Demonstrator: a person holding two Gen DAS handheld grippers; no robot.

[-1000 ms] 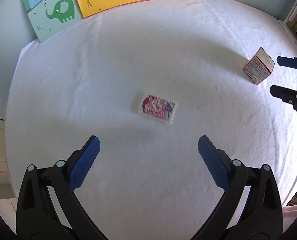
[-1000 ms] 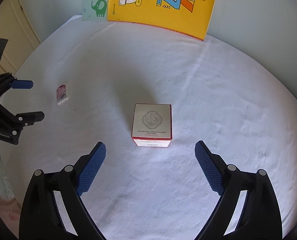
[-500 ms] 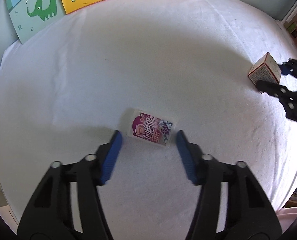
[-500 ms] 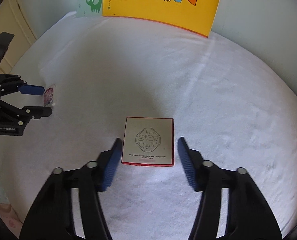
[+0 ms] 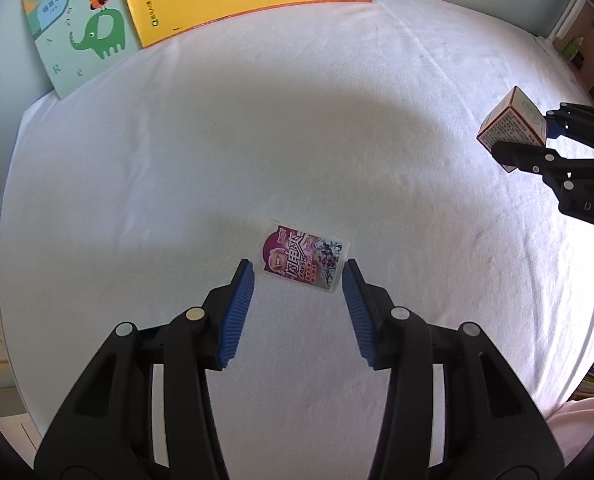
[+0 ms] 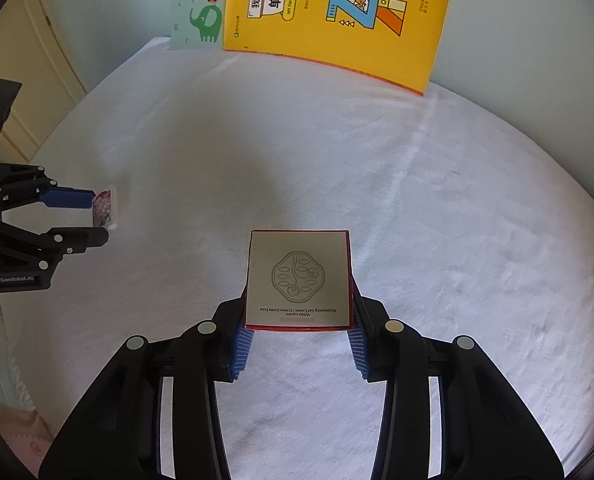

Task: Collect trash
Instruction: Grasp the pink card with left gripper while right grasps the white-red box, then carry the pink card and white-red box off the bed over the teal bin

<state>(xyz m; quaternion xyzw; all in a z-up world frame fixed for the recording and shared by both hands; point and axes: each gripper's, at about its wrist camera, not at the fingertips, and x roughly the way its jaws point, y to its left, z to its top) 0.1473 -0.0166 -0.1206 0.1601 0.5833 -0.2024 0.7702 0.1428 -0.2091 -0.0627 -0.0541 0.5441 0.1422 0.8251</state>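
We see packet [image 5: 304, 262] between left gripper [image 5: 298, 280] fingers, over bed [image 5: 217, 160]; box [image 6: 299, 278] between right gripper [image 6: 298, 326] fingers, well right of packet; two books [image 6: 337, 16] propped behind, against wall; elephant book [image 5: 77, 28] left of the other.

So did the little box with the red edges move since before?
Yes. The box, once flat on the white sheet, is now gripped between the right tongs and looks lifted, its near edge off the sheet; the yellow book stays put.
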